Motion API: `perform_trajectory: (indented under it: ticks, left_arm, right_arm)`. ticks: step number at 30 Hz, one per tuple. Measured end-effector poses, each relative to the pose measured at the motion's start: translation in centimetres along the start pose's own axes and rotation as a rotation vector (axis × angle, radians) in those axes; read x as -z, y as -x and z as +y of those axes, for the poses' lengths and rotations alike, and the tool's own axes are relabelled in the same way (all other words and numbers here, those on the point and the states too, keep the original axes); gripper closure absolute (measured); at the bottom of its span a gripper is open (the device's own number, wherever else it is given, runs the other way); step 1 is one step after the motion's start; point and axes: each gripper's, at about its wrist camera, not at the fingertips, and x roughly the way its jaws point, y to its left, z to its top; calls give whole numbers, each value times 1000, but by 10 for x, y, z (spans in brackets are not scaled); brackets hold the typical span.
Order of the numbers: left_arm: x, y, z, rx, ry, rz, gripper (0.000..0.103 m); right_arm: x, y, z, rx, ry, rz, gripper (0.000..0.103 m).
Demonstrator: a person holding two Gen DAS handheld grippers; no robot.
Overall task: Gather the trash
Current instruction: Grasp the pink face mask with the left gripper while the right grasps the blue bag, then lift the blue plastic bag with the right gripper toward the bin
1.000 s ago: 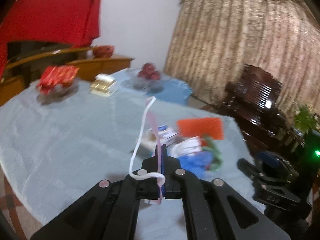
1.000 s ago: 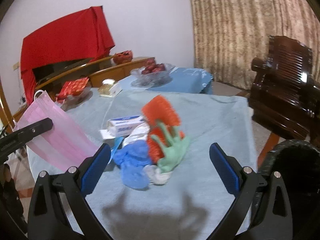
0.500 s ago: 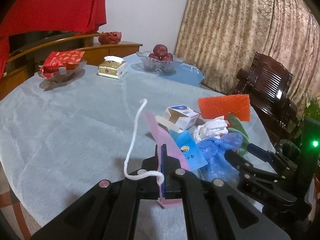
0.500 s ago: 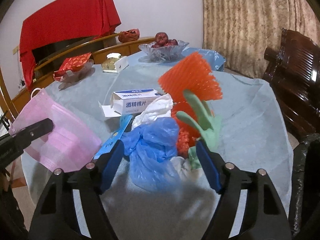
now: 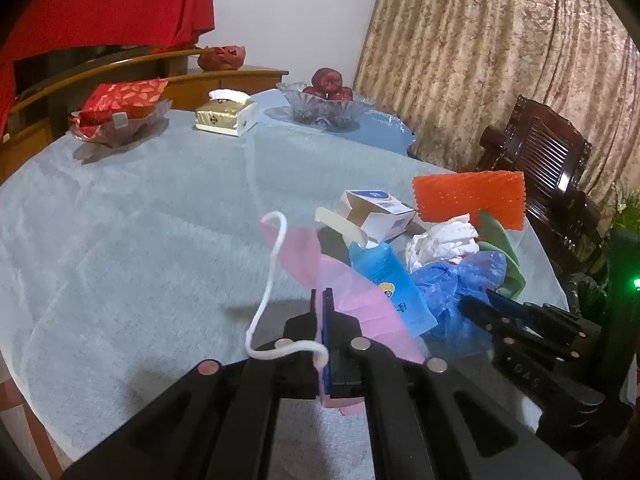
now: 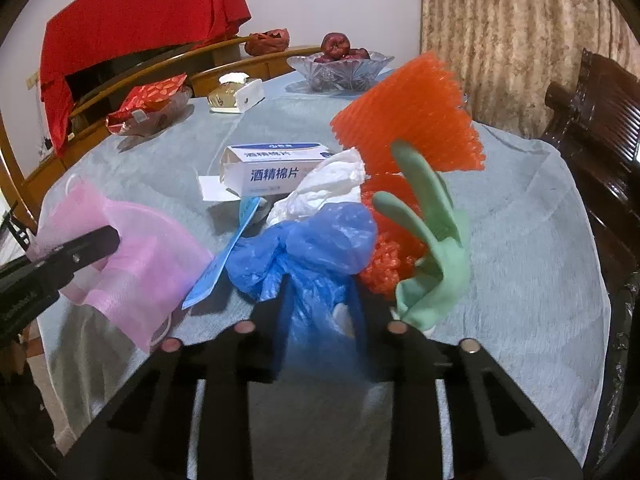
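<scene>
A pile of trash lies on the grey-blue tablecloth [image 6: 520,220]: a blue plastic bag [image 6: 316,240], an orange foam net [image 6: 412,120], a green glove [image 6: 432,240], crumpled white plastic [image 6: 328,184], a blue packet [image 6: 224,264] and a white carton [image 6: 276,168]. My right gripper [image 6: 320,292] has its jaws closing, and the blue bag fills the gap between them. The left gripper [image 5: 325,300] is shut on a pink face mask [image 5: 352,292], which hangs left of the pile, its white ear loop curling up. The right wrist view shows that mask [image 6: 144,256] beside the blue bag.
At the table's far side stand a glass bowl of apples [image 6: 340,66], a tissue box [image 6: 236,96] and a dish of red packets [image 6: 148,108]. A dark wooden chair [image 6: 600,120] is on the right, with a black bin bag [image 6: 624,320] below it.
My right gripper came down onto the pile and its jaws went from wide to narrow around the blue bag. The left gripper sank toward the table with the mask.
</scene>
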Motion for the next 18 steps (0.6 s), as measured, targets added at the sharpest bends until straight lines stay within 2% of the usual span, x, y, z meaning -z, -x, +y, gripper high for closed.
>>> perform_trajectory:
  ticks: [3, 6, 12, 18]
  left_arm:
    - [-2, 5, -2, 6, -3, -12, 102]
    - [-7, 11, -5, 14, -11, -27, 102]
    - [-15, 31, -17, 40, -26, -61, 102]
    - [-17, 46, -39, 79, -54, -80, 102]
  right_arm:
    - [-3, 13, -1, -16, 2, -23, 95]
    - [-6, 31, 0, -30, 11, -60, 102]
    - [-11, 68, -1, -49, 40, -125, 102]
    - [-11, 101, -15, -40, 8, -173, 102]
